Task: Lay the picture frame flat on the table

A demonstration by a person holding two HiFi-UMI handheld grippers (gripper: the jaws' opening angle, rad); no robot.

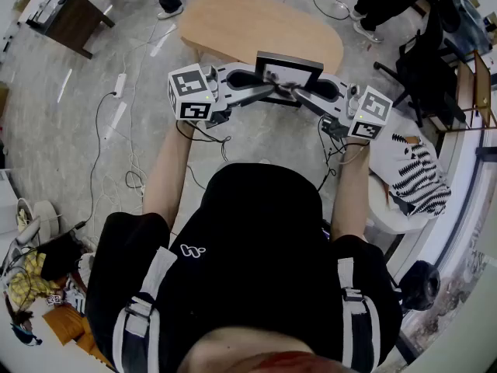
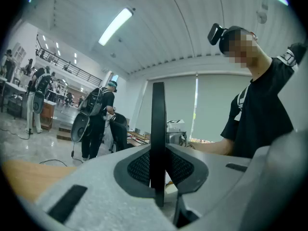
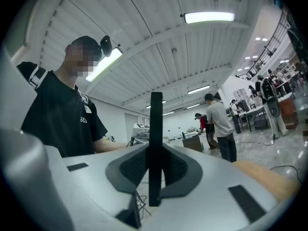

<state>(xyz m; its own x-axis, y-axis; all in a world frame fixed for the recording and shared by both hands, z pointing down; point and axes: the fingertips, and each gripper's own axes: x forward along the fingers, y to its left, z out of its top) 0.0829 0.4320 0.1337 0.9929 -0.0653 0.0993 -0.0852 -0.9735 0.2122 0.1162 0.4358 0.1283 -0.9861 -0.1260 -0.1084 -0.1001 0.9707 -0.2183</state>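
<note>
Right gripper (image 3: 155,163): pale grey jaws closed on a thin black picture frame (image 3: 156,124), seen edge-on and standing upright between them. Dark textured pads (image 3: 134,167) press on both of its faces. The frame's upper edge rises well above the jaw tips.

Left of the jaws: person in a black T-shirt (image 3: 62,119), forearm reaching toward the gripper.

Lower right: light wooden tabletop (image 3: 270,179).

Overhead: long ceiling light strip (image 3: 208,17).

Background right: person in a grey shirt (image 3: 219,124) standing on a glossy floor.
</note>
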